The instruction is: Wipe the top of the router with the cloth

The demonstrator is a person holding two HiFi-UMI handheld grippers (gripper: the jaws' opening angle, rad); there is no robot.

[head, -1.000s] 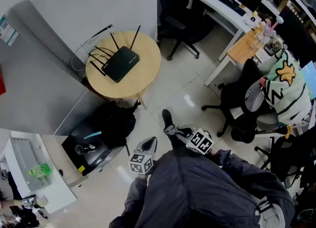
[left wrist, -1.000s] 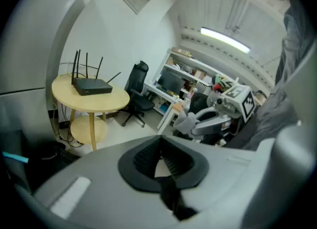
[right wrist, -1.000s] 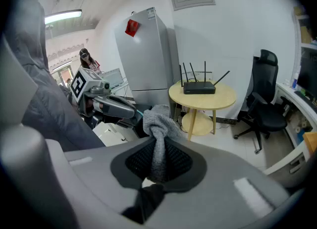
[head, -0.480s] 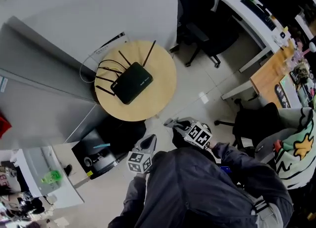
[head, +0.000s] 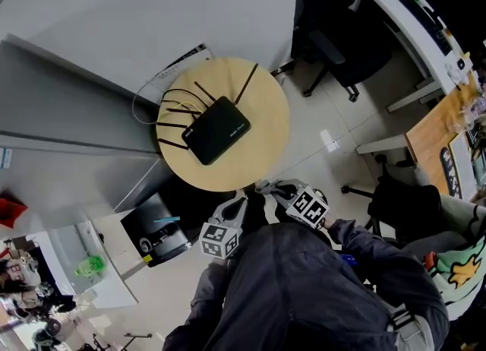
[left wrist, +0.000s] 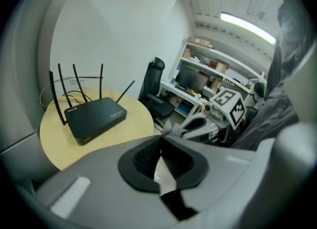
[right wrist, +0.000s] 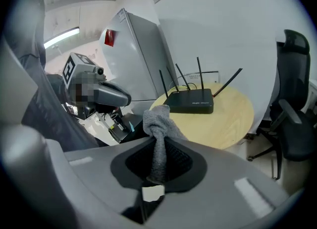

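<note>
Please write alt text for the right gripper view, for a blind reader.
The right gripper holds a grey cloth clamped between its jaws, its bunched end sticking out in front. Beyond it, a black router with raised antennas lies on a round wooden table; a black office chair stands at the right.

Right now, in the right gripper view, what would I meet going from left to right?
left gripper → cloth → router → black office chair
</note>
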